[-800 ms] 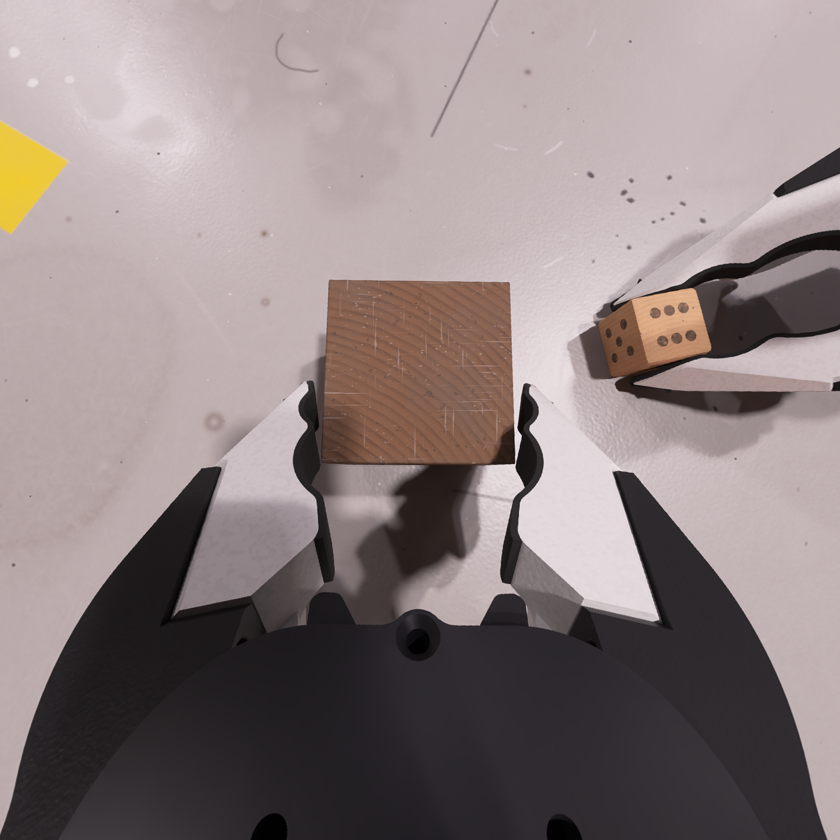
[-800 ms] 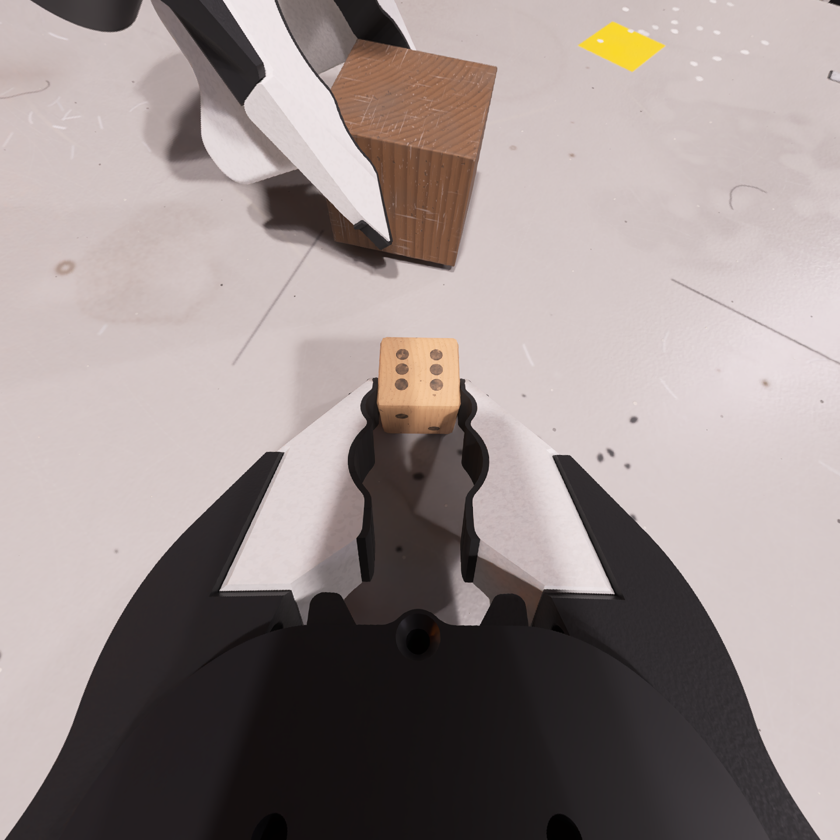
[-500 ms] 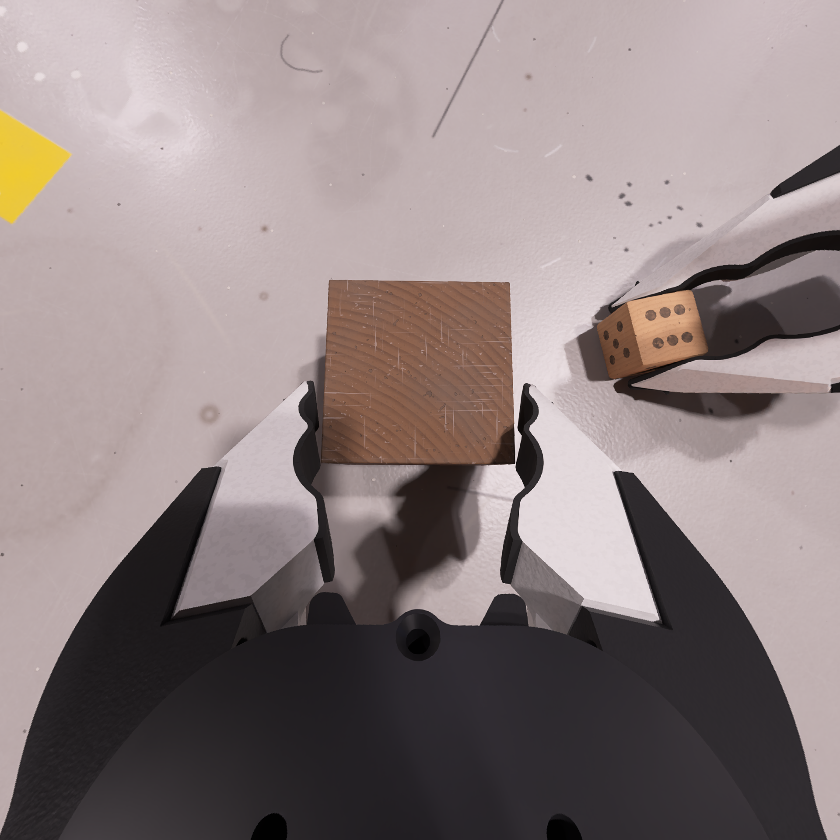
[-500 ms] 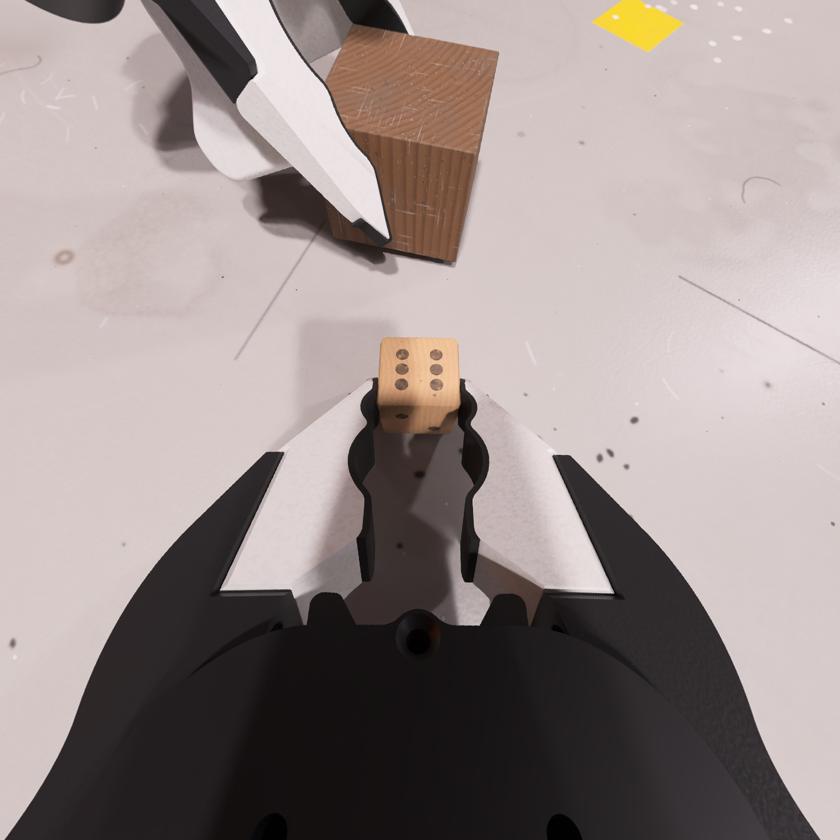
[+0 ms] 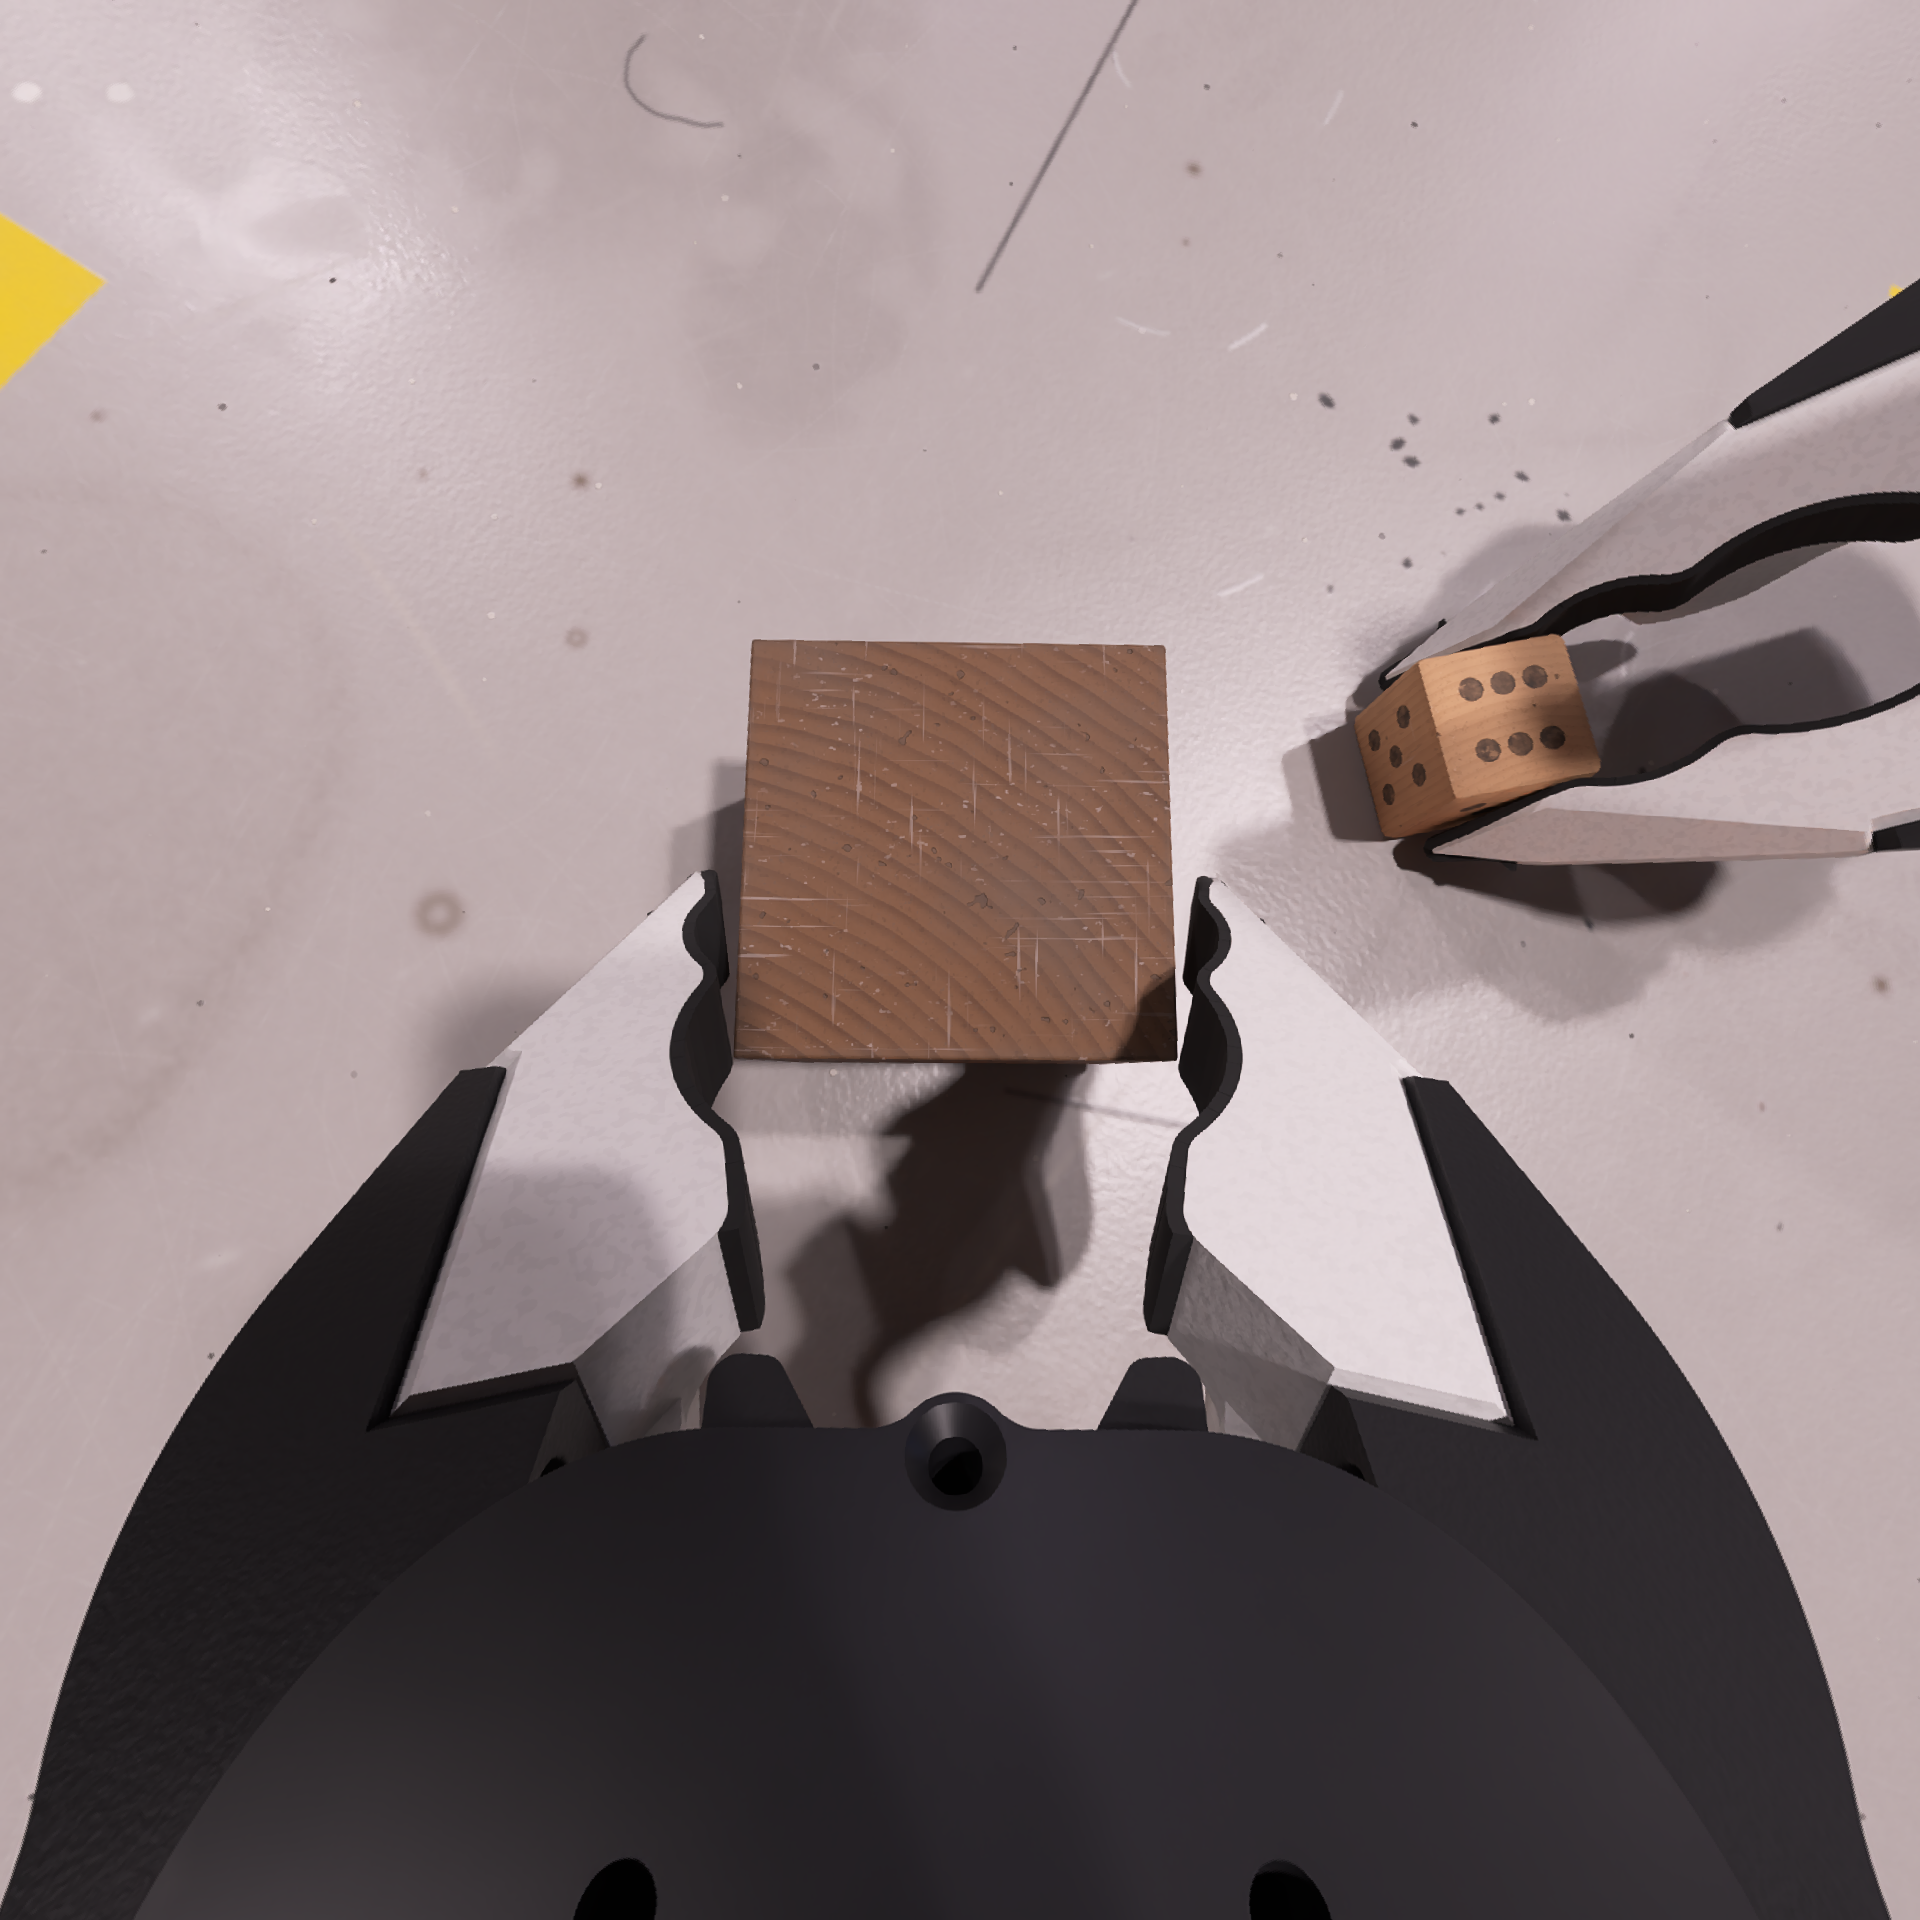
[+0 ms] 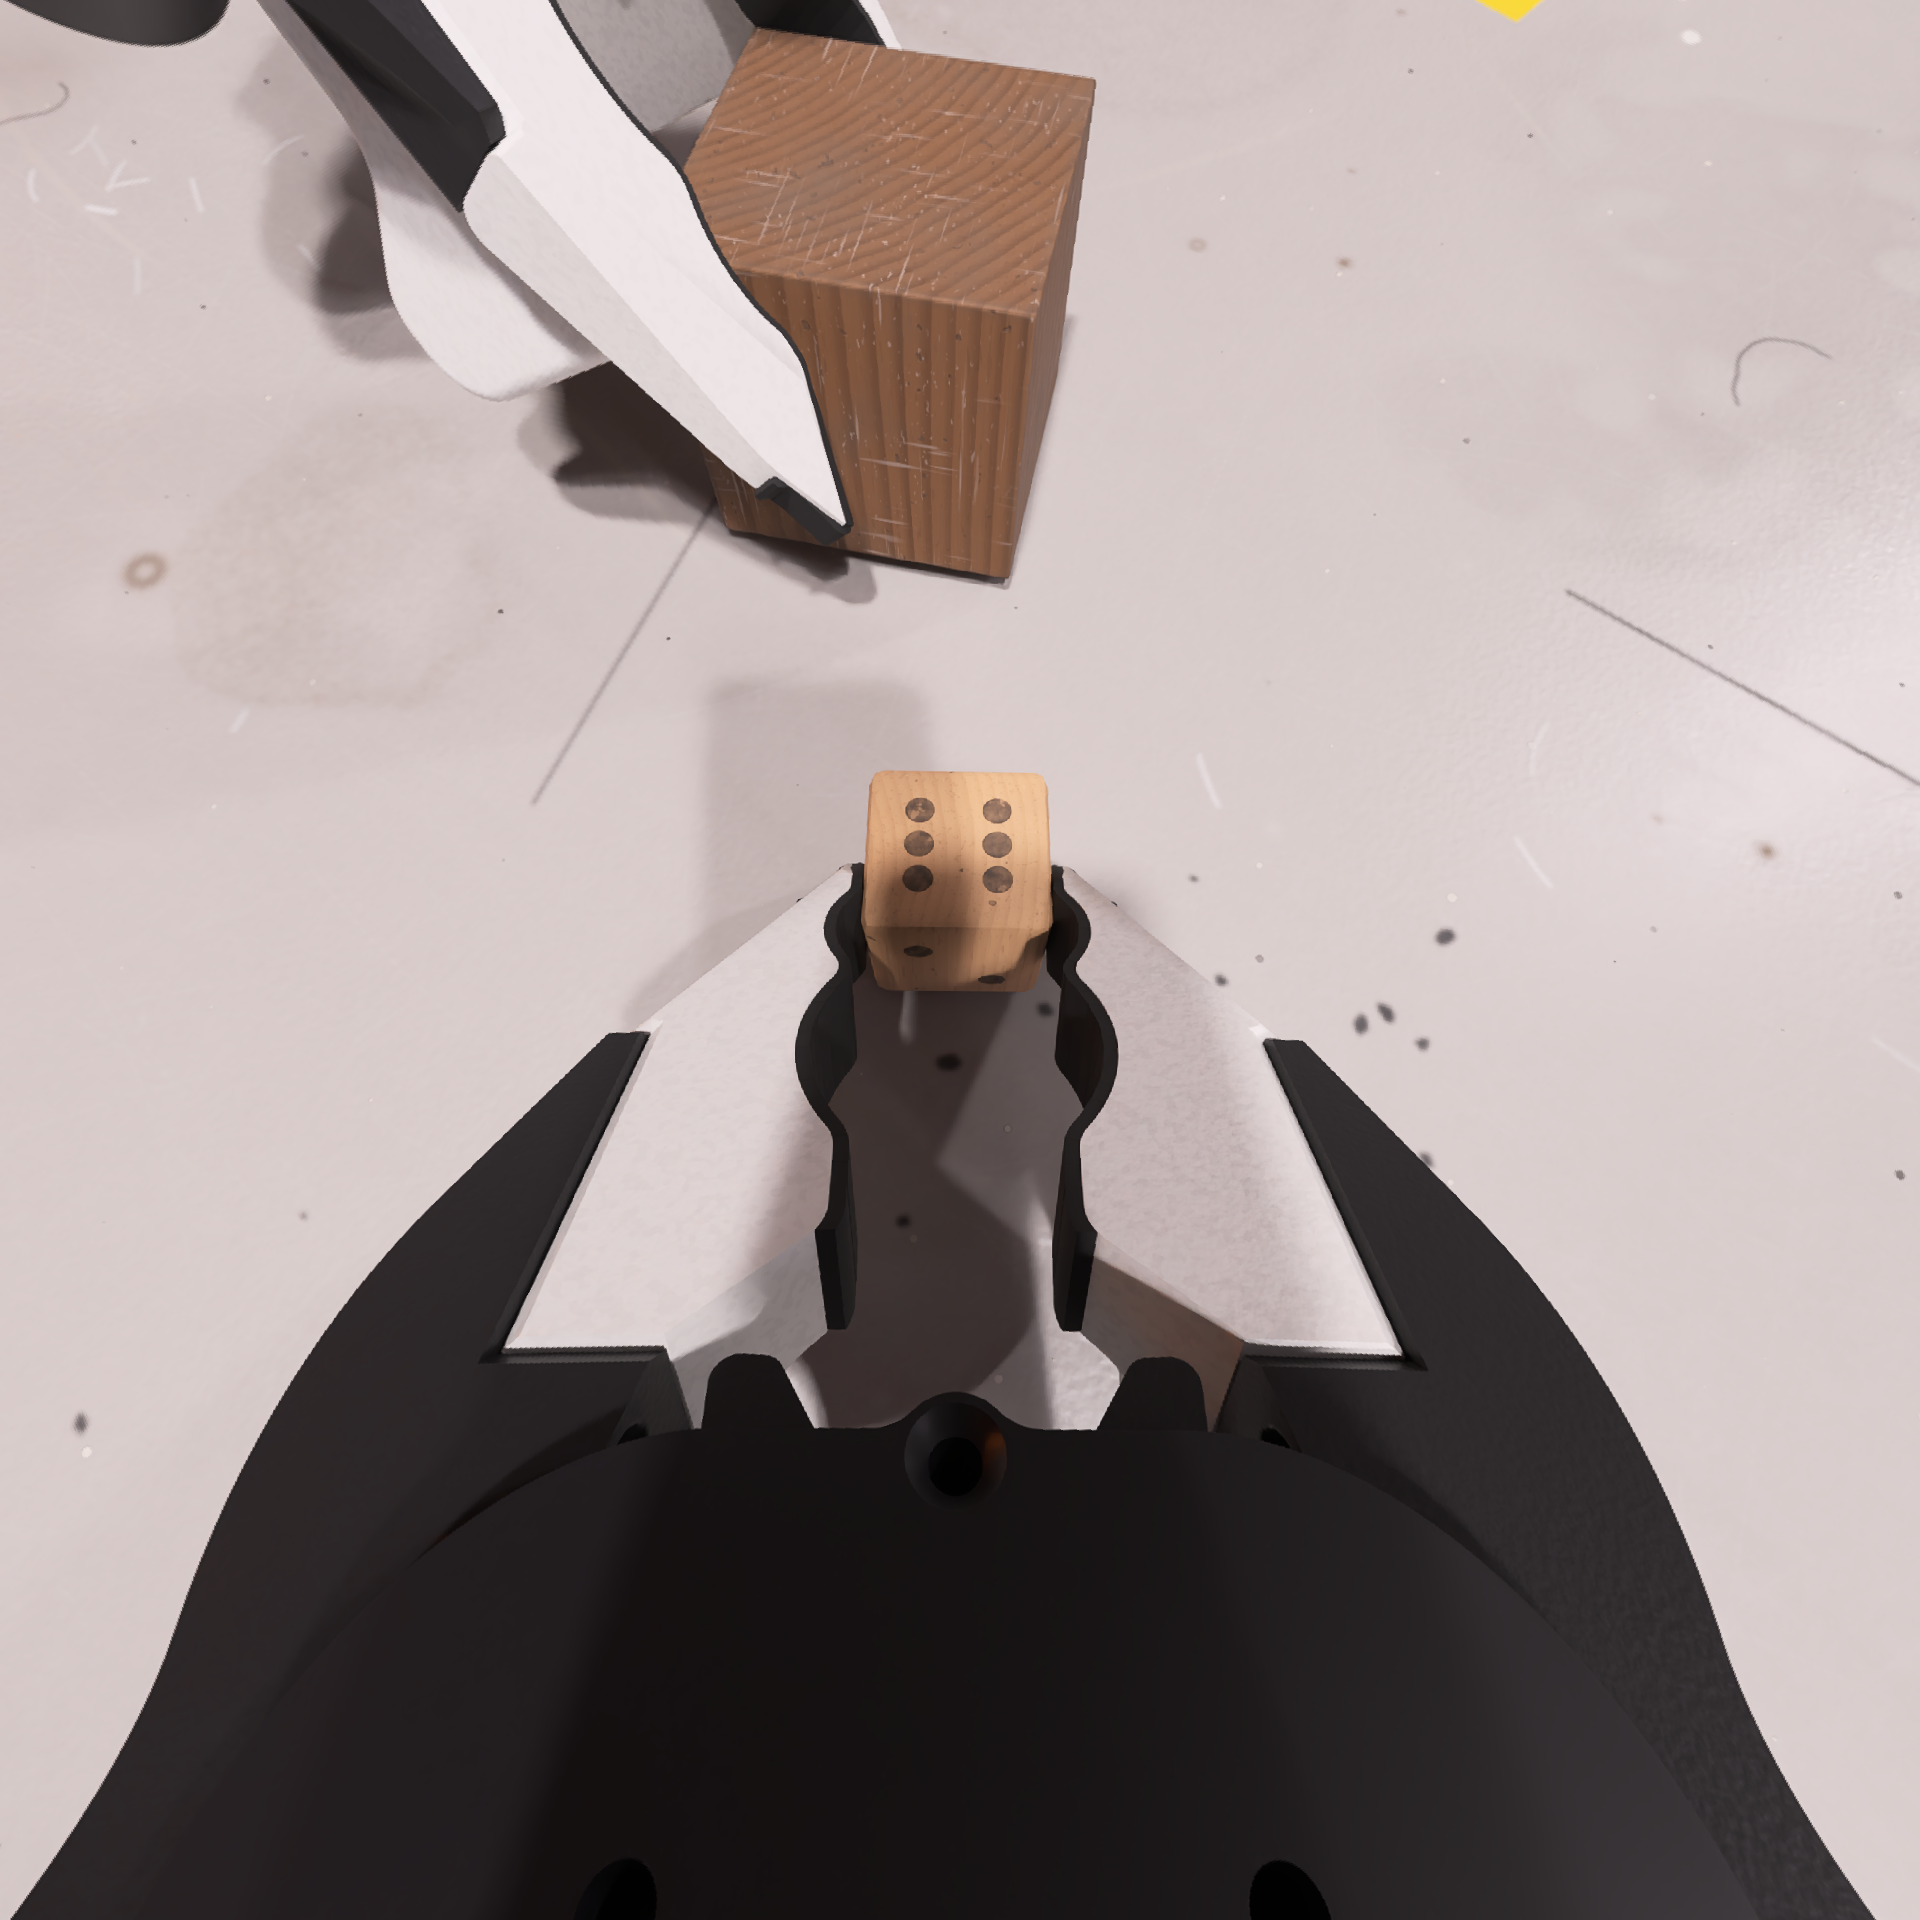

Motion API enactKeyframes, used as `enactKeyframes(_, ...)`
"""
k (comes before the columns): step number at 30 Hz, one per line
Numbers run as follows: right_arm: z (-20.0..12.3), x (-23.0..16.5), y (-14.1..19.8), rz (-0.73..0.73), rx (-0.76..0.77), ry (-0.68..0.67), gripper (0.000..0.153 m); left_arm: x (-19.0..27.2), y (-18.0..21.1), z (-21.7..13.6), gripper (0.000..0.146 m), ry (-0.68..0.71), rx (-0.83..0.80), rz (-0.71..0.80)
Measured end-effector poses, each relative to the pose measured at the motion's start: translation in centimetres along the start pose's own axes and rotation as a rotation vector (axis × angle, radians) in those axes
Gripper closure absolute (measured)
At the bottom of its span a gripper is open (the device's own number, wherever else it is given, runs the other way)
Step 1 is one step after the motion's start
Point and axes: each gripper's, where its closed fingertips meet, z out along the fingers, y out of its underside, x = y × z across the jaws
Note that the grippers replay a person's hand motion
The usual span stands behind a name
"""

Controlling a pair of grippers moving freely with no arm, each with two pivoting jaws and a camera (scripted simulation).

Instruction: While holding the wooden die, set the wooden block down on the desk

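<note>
The left tool [image 5: 951, 904] points almost straight down at the table [image 5: 416, 623], looking onto the top face of the wooden block [image 5: 956, 852]. Its two fingers [image 5: 613, 1091] straddle the block, one close along each side, and their black pads lie level with the half of the block nearer the tool's body. Whether the pads press on the wood or stand just off it cannot be told. In the right wrist view the block stands upright with its base on the table, and the near finger [image 6: 644, 312] slopes down across its face, its tip near the bottom edge.

The right tool [image 6: 954, 883] leans forward and down at a slant. Its fingers are drawn close and pinch the wooden die [image 6: 954, 862] by two opposite sides at the very tips. The die's six-spot face is turned up toward the right wrist view, and its shadow falls on the table beyond it. From the left wrist view this tool comes in from the right, the die near the block but apart from it.

A yellow patch [image 5: 31, 291] lies on the table to the left. No table edge or corner shows, so places against them cannot be told.
</note>
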Motion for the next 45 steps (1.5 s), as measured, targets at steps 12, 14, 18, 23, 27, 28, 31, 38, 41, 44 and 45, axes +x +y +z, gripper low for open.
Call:
enactKeyframes(12, -0.19, -0.13, -0.3, 0.096, 0.051, -0.069, 0.118, 0.02, 0.01, 0.04, 0.057, 0.005, 0.002, 0.001)
enactKeyframes(14, -0.17, -0.11, -0.26, 0.101, 0.05, -0.074, 0.118, 0.02, 0.0, 0.05, 0.057, 0.006, 0.002, 0.0)
enactKeyframes(18, -0.12, 0.02, -0.15, 0.099, 0.045, -0.067, 0.118, 0.02, 0.0, 0.05, 0.057, 0.004, 0.001, 0.001)
enactKeyframes(23, -0.14, 0.12, -0.15, 0.104, 0.057, -0.07, 0.118, 0.03, 0.0, 0.04, 0.057, 0.005, 0.001, 0.0)
enactKeyframes(27, -0.13, 0.1, -0.12, 0.085, 0.06, -0.066, 0.118, 0.05, 0.01, 0.04, 0.057, 0.005, 0.003, 0.0)
enactKeyframes(28, -0.12, 0.06, -0.12, 0.078, 0.059, -0.065, 0.118, 0.05, 0.01, 0.04, 0.057, 0.004, 0.004, 0.0)
enactKeyframes(31, -0.12, -0.02, -0.15, 0.058, 0.061, -0.056, 0.118, 0.05, 0.02, 0.04, 0.057, 0.005, 0.005, -0.001)
enactKeyframes(38, -0.04, -0.09, -0.1, 0.019, 0.054, -0.04, 0.118, 0.1, -0.01, 0.01, 0.063, 0.001, 0.004, 0.0)
enactKeyframes(41, 0.0, -0.16, -0.1, 0.0, 0.051, -0.034, 0.118, 0.11, 0.0, 0.01, 0.063, 0.0, 0.003, 0.002)
enactKeyframes(44, 0.03, -0.16, -0.1, -0.016, 0.048, -0.024, 0.118, 0.11, 0.01, 0.0, 0.063, 0.001, 0.004, 0.001)
enactKeyframes(45, 0.03, -0.15, -0.1, -0.018, 0.048, -0.022, 0.118, 0.11, 0.01, -0.01, 0.063, 0.002, 0.005, 0.0)
